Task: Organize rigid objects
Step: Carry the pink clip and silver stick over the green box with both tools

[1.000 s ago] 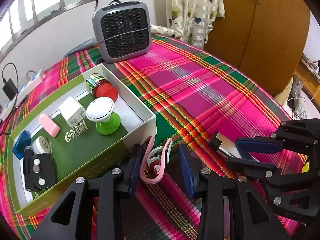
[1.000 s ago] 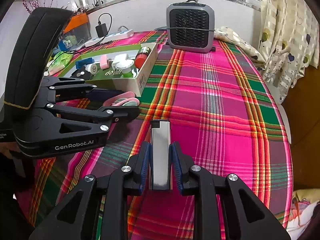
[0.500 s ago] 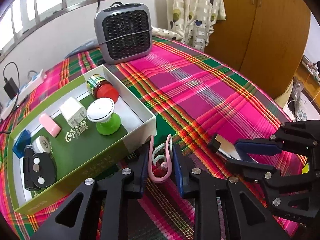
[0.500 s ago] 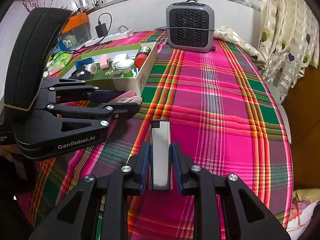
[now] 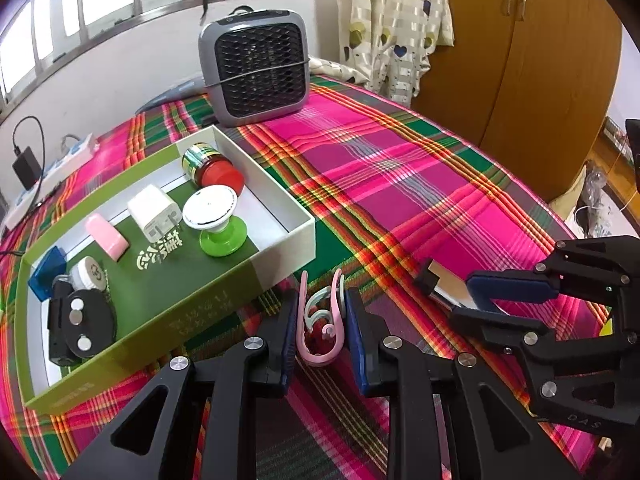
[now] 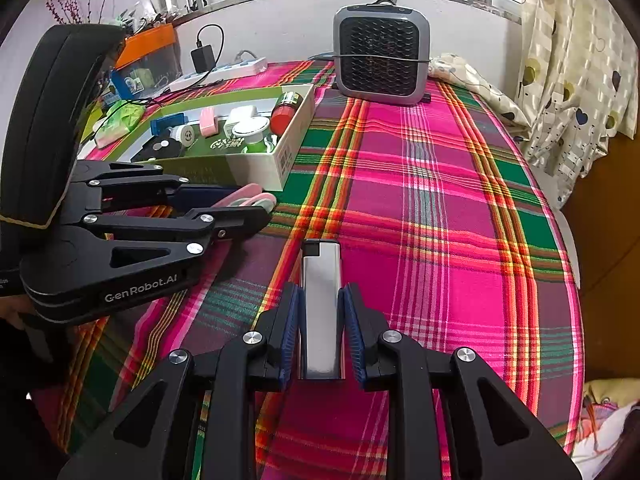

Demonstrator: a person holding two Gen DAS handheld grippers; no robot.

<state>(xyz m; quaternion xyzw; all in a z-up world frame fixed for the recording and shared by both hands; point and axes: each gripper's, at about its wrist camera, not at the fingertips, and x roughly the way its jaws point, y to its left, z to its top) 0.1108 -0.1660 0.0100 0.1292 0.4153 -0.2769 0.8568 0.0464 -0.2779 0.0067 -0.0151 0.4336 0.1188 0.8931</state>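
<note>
We see a table under a bright pink, green and orange plaid cloth (image 6: 420, 184). In the left wrist view, our left gripper (image 5: 321, 320) has its blue-padded jaws squeezed onto a pink and white curved plastic clip (image 5: 320, 322) that lies on the cloth just in front of the near corner of the box. The clip's two pink arms are pressed in towards each other between the pads.

In the right wrist view, our right gripper (image 6: 321, 320) is clamped on a shiny silver rectangular lighter with a black top (image 6: 321, 300), which sits lengthwise between the pads with its black end pointing away from us, low over the cloth; we cannot tell if it touches.

To the left stands a shallow green and white cardboard box (image 5: 276, 248). Inside it we see a jar with a red lid lying on its side (image 5: 212, 166), a white cube-shaped charger plug (image 5: 154, 212), a white-topped green stand (image 5: 216, 220), a small pink block (image 5: 106, 236), a blue piece (image 5: 46, 270), a small white round cap (image 5: 90, 272) and a black round device with silver dots (image 5: 78, 320).

A grey square heater with a black grille (image 5: 258, 72) stands beyond the box.
</note>
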